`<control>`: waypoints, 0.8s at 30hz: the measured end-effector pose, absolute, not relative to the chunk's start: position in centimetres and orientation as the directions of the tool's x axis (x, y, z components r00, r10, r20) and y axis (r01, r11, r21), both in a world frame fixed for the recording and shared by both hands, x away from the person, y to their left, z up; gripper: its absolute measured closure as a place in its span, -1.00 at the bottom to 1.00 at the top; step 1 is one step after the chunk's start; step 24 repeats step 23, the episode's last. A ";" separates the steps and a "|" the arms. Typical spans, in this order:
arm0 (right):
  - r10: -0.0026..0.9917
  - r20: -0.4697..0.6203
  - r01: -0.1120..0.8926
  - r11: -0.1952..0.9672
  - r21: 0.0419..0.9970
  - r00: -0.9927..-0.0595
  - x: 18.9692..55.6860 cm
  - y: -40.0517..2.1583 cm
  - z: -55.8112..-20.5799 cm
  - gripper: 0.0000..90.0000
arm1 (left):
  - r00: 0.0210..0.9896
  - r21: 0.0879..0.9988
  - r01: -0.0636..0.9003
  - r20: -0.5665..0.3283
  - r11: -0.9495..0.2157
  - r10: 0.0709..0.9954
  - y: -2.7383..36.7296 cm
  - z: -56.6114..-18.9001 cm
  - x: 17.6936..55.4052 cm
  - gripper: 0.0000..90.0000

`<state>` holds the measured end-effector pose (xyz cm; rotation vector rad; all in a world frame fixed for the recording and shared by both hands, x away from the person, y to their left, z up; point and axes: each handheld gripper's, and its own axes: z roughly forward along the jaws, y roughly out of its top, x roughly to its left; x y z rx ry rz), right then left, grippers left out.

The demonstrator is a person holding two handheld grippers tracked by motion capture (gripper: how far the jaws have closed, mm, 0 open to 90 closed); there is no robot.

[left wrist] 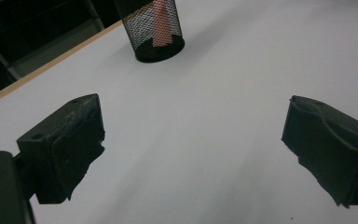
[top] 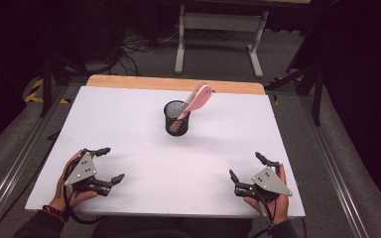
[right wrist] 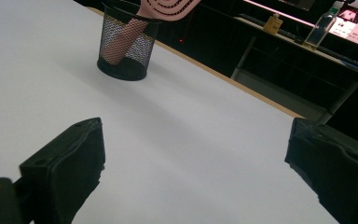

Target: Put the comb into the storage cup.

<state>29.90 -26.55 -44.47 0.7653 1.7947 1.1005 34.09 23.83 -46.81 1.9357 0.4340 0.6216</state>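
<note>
A black mesh cup [top: 176,118] stands upright near the middle of the white table top [top: 129,124], toward the far side. A pink hairbrush [top: 196,100] rests handle-down in it, its head leaning out to the right. The cup [left wrist: 156,32] with the pink handle [left wrist: 160,25] inside shows in the left gripper view, and cup [right wrist: 123,44] and brush head [right wrist: 170,7] in the right gripper view. My left gripper [top: 112,164] lies open at the near left, my right gripper [top: 245,166] open at the near right. Both are empty and well short of the cup.
A wooden strip [top: 173,84] runs along the table's far edge. Beyond it stands a white-legged bench [top: 218,29] with cables on the floor. In the right gripper view a dark shelf holds a bottle [right wrist: 321,25] and small items.
</note>
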 end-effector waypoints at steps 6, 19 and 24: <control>0.826 -0.359 0.055 0.423 0.905 -0.435 29.9 -26.5 -44.5 -0.89 | 0.801 0.903 0.027 0.236 -0.428 0.549 23.8 -46.8 34.1 -0.86; 0.820 -0.369 0.066 0.439 0.896 -0.438 30.1 -26.2 -44.7 -0.88 | 0.801 0.900 0.022 0.244 -0.435 0.547 23.7 -46.7 34.1 -0.86; 0.827 -0.356 0.075 0.427 0.901 -0.435 30.3 -25.9 -44.7 -0.88 | 0.800 0.905 0.032 0.232 -0.425 0.554 23.4 -46.8 34.5 -0.86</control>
